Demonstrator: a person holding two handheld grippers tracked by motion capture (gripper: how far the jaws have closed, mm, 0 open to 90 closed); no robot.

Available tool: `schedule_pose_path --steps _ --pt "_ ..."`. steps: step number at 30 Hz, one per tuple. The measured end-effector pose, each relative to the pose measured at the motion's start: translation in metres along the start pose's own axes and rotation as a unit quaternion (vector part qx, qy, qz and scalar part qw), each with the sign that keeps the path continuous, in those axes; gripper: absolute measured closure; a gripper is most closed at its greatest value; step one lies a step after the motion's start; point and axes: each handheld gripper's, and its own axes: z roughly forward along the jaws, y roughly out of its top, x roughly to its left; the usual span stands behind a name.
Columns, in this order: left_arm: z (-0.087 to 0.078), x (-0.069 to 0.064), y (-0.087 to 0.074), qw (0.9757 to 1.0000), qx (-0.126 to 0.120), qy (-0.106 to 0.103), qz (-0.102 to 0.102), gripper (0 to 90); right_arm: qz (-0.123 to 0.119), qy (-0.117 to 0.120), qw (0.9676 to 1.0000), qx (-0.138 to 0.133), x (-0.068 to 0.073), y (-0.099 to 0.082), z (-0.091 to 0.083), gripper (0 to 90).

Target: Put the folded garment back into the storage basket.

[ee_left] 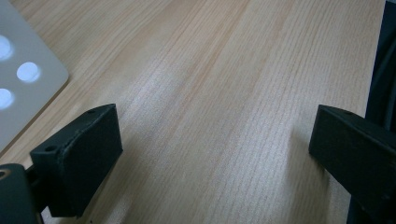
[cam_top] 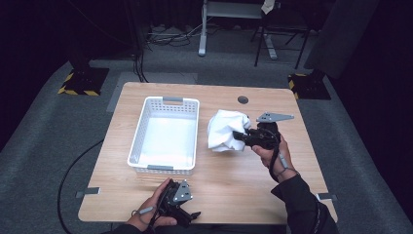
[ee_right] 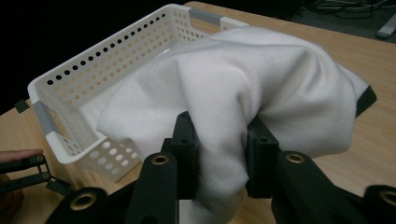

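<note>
Right gripper (ee_right: 219,154): clamped on a bunched fold of the white cloth (ee_right: 243,88), which bulges up between and over the two black jaws
Cloth position: lifted off the table (cam_top: 229,190), hanging from the grip just right of the white basket (cam_top: 141,129), near its right wall and not yet over it
Left gripper (cam_top: 187,214): jaws wide apart with nothing between them, parked at the near edge of the table in front of the basket
Likely step: carrying the cloth across to drop it in the basket, as I judge it
Risk, slipping: the hold is on one thick fold; the loose bulk could slide out if the hand swings fast
Risk, snagging: the hanging lower edge may catch the basket's rim on the way over, since much of the cloth droops below the jaws
Risk, pushing the basket: a dragged cloth could shove the light basket sideways; the left gripper is not bracing it
Risk, partial drop: released too early, part of the cloth would drape over the wall and spill onto the table
Dark patch: a black edge shows at the cloth's far side in the right gripper view; what it is I cannot tell
</note>
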Motion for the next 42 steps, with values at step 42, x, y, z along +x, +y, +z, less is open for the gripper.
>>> schedule_pose_path --steps 42 --pt "0.000 0.000 0.000 1.0000 -0.001 -0.001 0.003 2.4 -0.022 0.026 0.9994 0.008 0.031 0.042 0.059 70.8"
